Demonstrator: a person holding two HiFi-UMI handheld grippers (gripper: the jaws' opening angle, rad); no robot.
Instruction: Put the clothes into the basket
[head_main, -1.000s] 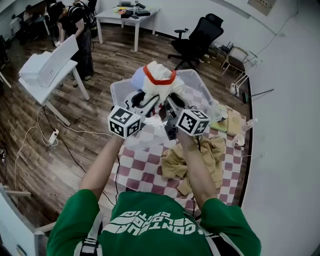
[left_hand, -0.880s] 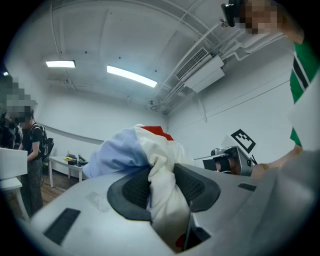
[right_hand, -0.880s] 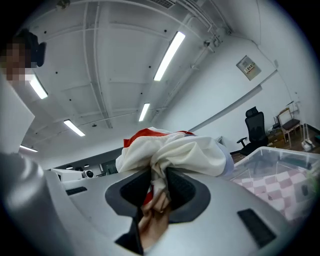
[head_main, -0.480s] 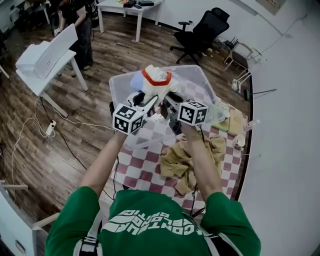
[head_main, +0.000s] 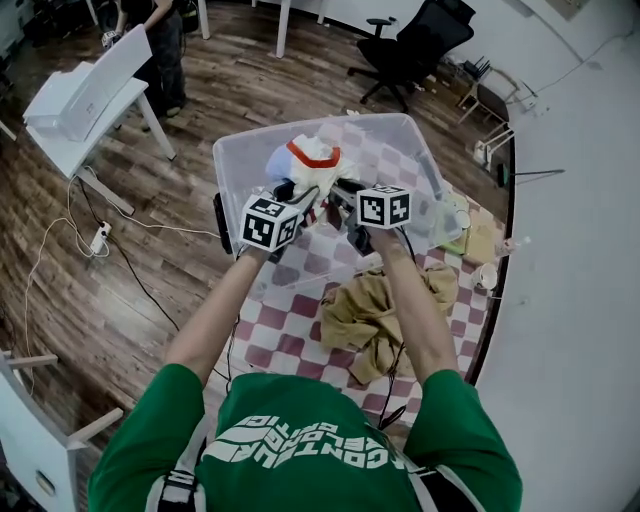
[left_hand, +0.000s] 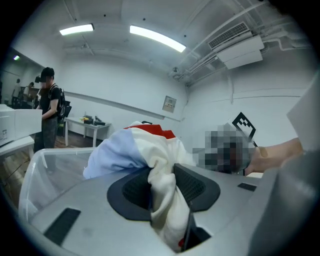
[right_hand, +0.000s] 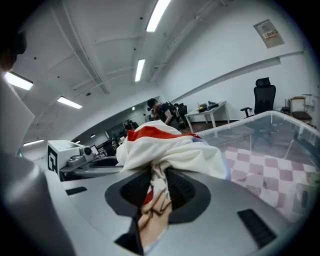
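Note:
A cream, pale blue and red garment (head_main: 308, 160) hangs bunched over the clear plastic basket (head_main: 400, 135), held from both sides. My left gripper (head_main: 292, 198) is shut on its cream cloth (left_hand: 165, 185), with the blue part (left_hand: 112, 155) bulging beyond the jaws. My right gripper (head_main: 338, 196) is shut on another fold of the same garment (right_hand: 175, 150), cloth pinched between its pads. A tan garment (head_main: 375, 315) lies crumpled on the checkered tablecloth (head_main: 285, 330) near my right forearm.
The basket stands at the table's far end on the checkered cloth. A white desk (head_main: 75, 100) and a standing person (head_main: 160, 35) are at far left, a black office chair (head_main: 425, 40) behind the basket. Small items (head_main: 470, 240) lie along the table's right edge.
Both grippers have carried the garment forward and lower, from above the basket's near rim to over its inside. The grips have not changed.

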